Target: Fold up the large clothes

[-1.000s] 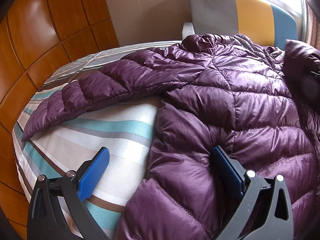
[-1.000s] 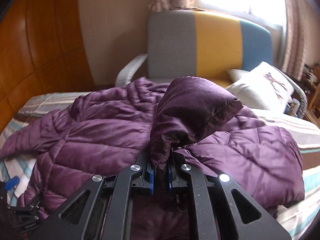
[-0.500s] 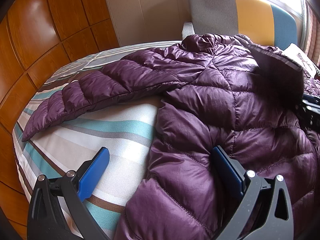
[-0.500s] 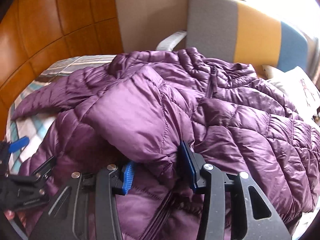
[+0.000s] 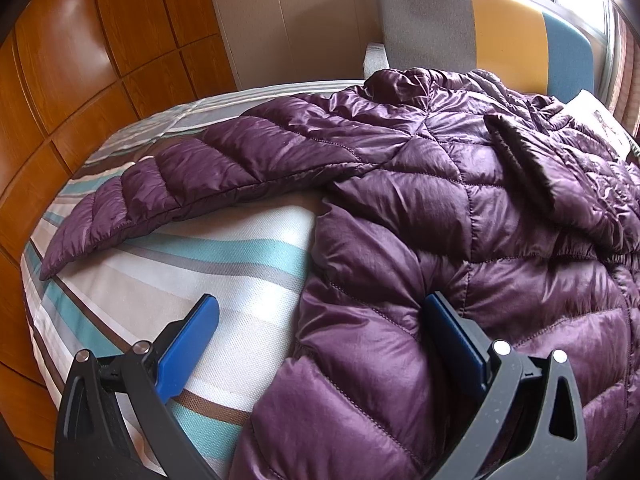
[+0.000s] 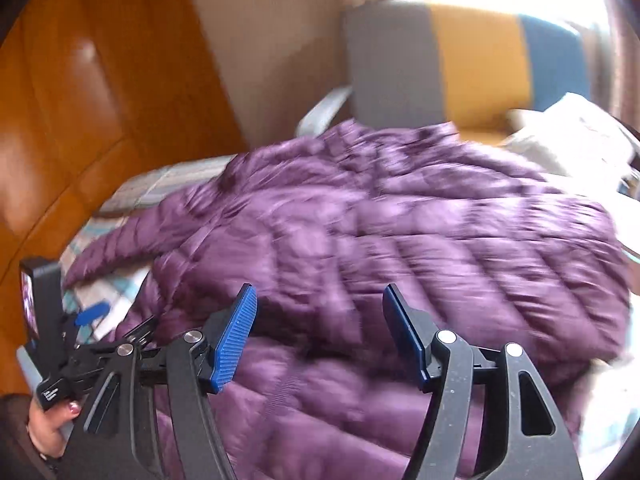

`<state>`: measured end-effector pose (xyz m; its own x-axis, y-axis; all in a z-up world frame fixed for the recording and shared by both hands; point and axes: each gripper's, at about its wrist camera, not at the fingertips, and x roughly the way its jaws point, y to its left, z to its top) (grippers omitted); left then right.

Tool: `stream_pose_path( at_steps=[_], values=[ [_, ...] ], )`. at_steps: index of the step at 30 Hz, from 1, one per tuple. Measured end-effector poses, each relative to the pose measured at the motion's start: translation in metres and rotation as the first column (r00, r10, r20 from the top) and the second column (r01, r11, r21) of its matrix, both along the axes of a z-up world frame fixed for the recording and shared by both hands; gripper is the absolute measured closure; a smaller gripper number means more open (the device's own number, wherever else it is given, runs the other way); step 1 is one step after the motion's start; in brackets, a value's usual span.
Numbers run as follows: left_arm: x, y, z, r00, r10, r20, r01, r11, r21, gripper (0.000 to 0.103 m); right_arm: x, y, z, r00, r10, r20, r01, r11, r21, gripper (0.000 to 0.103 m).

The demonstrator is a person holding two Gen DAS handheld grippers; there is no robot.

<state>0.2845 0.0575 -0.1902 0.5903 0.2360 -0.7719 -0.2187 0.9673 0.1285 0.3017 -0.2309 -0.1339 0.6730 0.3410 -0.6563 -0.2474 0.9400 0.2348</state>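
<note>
A purple quilted puffer jacket (image 5: 440, 208) lies spread on the striped bed sheet (image 5: 200, 272). One sleeve (image 5: 192, 188) stretches out to the left. The other sleeve (image 5: 536, 176) lies folded across the jacket's body. My left gripper (image 5: 320, 320) is open wide over the jacket's side edge, one finger above the sheet and the other resting on the fabric. In the blurred right wrist view my right gripper (image 6: 320, 320) hovers over the jacket (image 6: 400, 240); its jaws are opening and nothing is between them. A hand (image 6: 52, 420) holds the left gripper at the lower left.
An armchair (image 5: 480, 32) in grey, yellow and blue stands behind the bed, with a white pillow (image 6: 572, 132) beside it. Wooden wall panelling (image 5: 80, 60) runs along the left. Bare sheet lies under and in front of the outstretched sleeve.
My right gripper let go of the sleeve it held up and drew back. That sleeve now lies across the jacket's body. The left gripper has not moved.
</note>
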Motion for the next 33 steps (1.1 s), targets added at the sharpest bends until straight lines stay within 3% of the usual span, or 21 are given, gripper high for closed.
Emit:
stream_pose_path(
  at_steps=[3, 7, 12, 16, 18, 21, 23, 25, 26, 29, 33],
  values=[
    [0.0, -0.001, 0.008, 1.0, -0.005, -0.007, 0.005, 1.0, 0.007, 0.002, -0.004, -0.041, 0.004, 0.985, -0.173, 0.022, 0.174, 0.985, -0.017, 0.038],
    [-0.005, -0.019, 0.044, 0.992, -0.059, 0.107, 0.053, 0.997, 0.052, 0.002, -0.002, -0.088, 0.005, 0.926, -0.377, 0.029, 0.378, 0.925, -0.047, 0.046],
    [0.012, -0.044, 0.077, 0.975, -0.127, 0.184, 0.135, 0.99, -0.03, 0.002, 0.004, -0.121, 0.0, 0.877, -0.48, 0.021, 0.481, 0.875, -0.052, 0.048],
    [0.049, -0.078, 0.075, 0.963, -0.22, 0.156, 0.237, 0.967, -0.096, 0.002, 0.008, -0.128, -0.004, 0.871, -0.491, 0.025, 0.491, 0.867, -0.079, 0.048],
    [0.069, -0.1, 0.068, 0.957, -0.263, 0.122, 0.276, 0.956, -0.104, 0.021, 0.011, -0.132, -0.008, 0.871, -0.491, 0.018, 0.491, 0.866, -0.091, 0.05],
    [0.082, -0.127, 0.061, 0.948, -0.297, 0.114, 0.31, 0.943, -0.122, 0.026, 0.017, -0.136, -0.013, 0.873, -0.487, -0.003, 0.485, 0.869, -0.1, 0.052],
    [0.082, -0.145, 0.056, 0.937, -0.33, 0.116, 0.343, 0.932, -0.12, 0.026, 0.024, -0.131, -0.018, 0.881, -0.472, -0.016, 0.467, 0.876, -0.12, 0.052],
    [0.088, -0.165, 0.041, 0.92, -0.387, 0.06, 0.391, 0.918, -0.073, 0.03, 0.031, -0.123, -0.027, 0.895, -0.443, -0.041, 0.433, 0.889, -0.148, 0.055],
    [0.095, -0.171, 0.028, 0.92, -0.392, 0.011, 0.392, 0.919, -0.044, 0.042, 0.035, -0.12, -0.031, 0.902, -0.428, -0.061, 0.415, 0.897, -0.15, 0.056],
    [0.107, -0.162, 0.017, 0.929, -0.37, -0.017, 0.368, 0.928, -0.06, 0.044, 0.043, -0.108, -0.037, 0.922, -0.376, -0.092, 0.362, 0.921, -0.142, 0.056],
    [0.12, -0.145, 0.024, 0.95, -0.312, -0.007, 0.312, 0.95, -0.01, 0.044, 0.052, -0.089, -0.038, 0.948, -0.3, -0.102, 0.287, 0.949, -0.128, 0.056]
  ],
)
